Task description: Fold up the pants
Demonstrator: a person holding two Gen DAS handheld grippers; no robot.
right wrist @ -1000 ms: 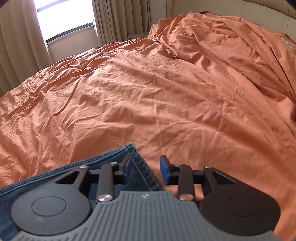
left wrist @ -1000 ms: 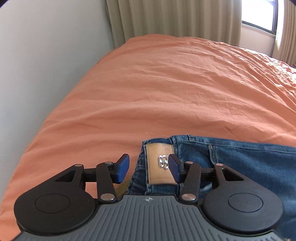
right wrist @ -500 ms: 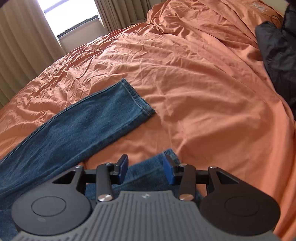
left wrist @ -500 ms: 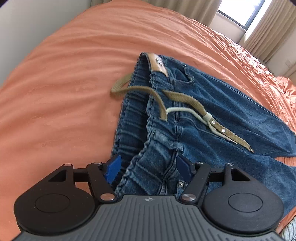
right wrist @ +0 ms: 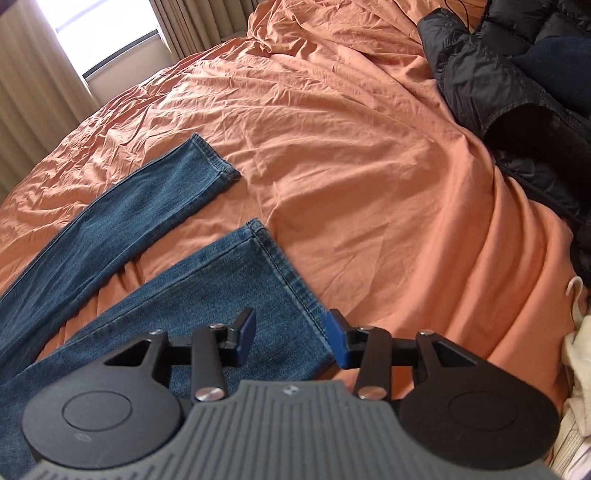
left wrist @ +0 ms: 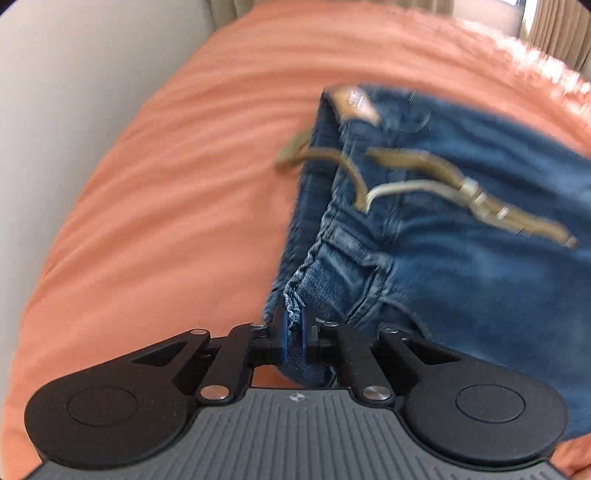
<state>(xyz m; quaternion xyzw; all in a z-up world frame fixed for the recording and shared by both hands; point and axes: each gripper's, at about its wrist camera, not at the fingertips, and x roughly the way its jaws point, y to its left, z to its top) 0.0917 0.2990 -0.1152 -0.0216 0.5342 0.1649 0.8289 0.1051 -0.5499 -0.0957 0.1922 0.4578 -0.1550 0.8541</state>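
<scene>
Right between the blue pads of my left claw [left wrist: 293,334] sits a bunched fold of the jeans [left wrist: 461,258], at the waistband's near corner; the jaws are pinched narrow on that denim. Beyond the pinch the waist end spreads ahead and to the right of this claw, blurred, with an olive drawstring [left wrist: 417,162] trailing across the top of the fabric and a tan patch [left wrist: 354,105] at the far corner of the waistband. To the left of the claw and past the jeans is only the orange bedspread [left wrist: 166,184], with a pale wall [left wrist: 74,74] beyond its left edge.

My right claw [right wrist: 291,330] is spread wide and grips nothing. Its pads straddle the near leg's hem [right wrist: 284,266]: the left pad over denim, the right pad just off the hem's edge above the bedspread. Farther ahead and to the left lies the other leg [right wrist: 147,199], flat, its cuff apart from the near one with a strip of orange between. Off to the right a black puffer jacket [right wrist: 517,92] is heaped on the bed; some cream cloth [right wrist: 576,369] shows at the right margin. A curtained window [right wrist: 107,33] stands beyond the bed's far side.
</scene>
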